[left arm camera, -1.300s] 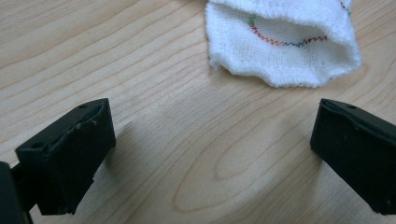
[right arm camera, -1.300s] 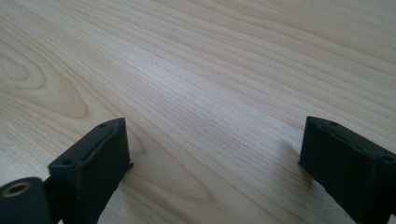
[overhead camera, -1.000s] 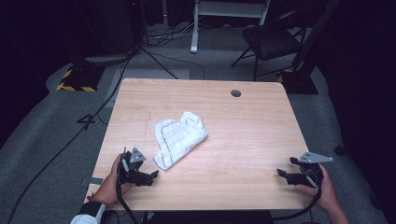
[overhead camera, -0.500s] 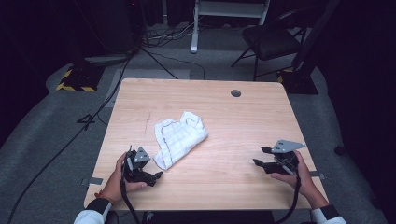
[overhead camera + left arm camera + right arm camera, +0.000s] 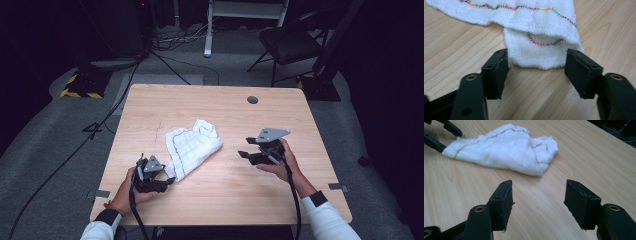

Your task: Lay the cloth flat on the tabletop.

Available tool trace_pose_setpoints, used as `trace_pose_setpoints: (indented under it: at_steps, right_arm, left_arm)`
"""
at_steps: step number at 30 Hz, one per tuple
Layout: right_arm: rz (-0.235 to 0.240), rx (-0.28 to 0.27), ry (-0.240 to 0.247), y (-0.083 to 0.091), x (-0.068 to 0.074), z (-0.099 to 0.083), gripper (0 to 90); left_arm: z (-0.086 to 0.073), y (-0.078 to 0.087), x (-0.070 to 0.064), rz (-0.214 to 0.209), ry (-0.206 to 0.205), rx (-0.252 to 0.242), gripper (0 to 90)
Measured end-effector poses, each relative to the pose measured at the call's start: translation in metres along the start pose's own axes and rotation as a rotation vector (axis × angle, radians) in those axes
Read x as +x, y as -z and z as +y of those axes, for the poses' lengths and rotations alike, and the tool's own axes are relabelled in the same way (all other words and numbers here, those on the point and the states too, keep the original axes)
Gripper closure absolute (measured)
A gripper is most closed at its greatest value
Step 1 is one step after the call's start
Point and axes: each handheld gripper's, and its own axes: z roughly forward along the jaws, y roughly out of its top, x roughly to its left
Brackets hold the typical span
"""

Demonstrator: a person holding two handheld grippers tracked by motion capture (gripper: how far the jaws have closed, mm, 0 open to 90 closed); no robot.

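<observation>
My left gripper point(image 5: 536, 72) is spread wide, and the near corner of the white cloth point(image 5: 541, 50) lies between its jaws on the worktop point(image 5: 461, 45), ungrasped. My right gripper point(image 5: 537, 202) is also wide and empty, with the cloth lying ahead of it, apart.

Black two-jawed left tool point(image 5: 161, 182), grey plate on top, white sleeves point(image 5: 325, 220).
</observation>
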Motion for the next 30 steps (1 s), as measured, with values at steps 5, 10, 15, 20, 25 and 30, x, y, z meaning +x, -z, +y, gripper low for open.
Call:
trace_pose_setpoints:
  at_steps: [5, 10, 15, 20, 25, 30]
  right_arm:
    - [0.062, -0.005, 0.004, -0.039, 0.005, 0.024, 39.1]
    - [0.097, 0.02, 0.024, -0.079, 0.016, 0.043, 38.5]
    - [0.098, 0.102, 0.062, -0.111, 0.021, 0.045, 43.6]
    - [0.126, 0.167, 0.087, -0.124, 0.02, 0.039, 69.9]
    - [0.133, 0.157, 0.124, -0.109, 0.021, 0.037, 83.8]
    - [0.108, 0.169, 0.155, -0.079, 0.018, 0.021, 84.8]
  left_arm:
    - [0.001, 0.0, 0.004, -0.02, 0.004, -0.011, 62.8]
    - [0.005, -0.003, 0.006, -0.049, -0.014, -0.009, 74.3]
    - [0.009, -0.006, 0.005, -0.057, -0.035, 0.001, 78.4]
    - [0.011, -0.007, 0.003, -0.065, -0.057, 0.006, 79.3]
    - [0.012, -0.007, 0.0, -0.071, -0.056, 0.016, 80.6]
    - [0.02, -0.011, -0.017, -0.089, -0.123, 0.039, 82.9]
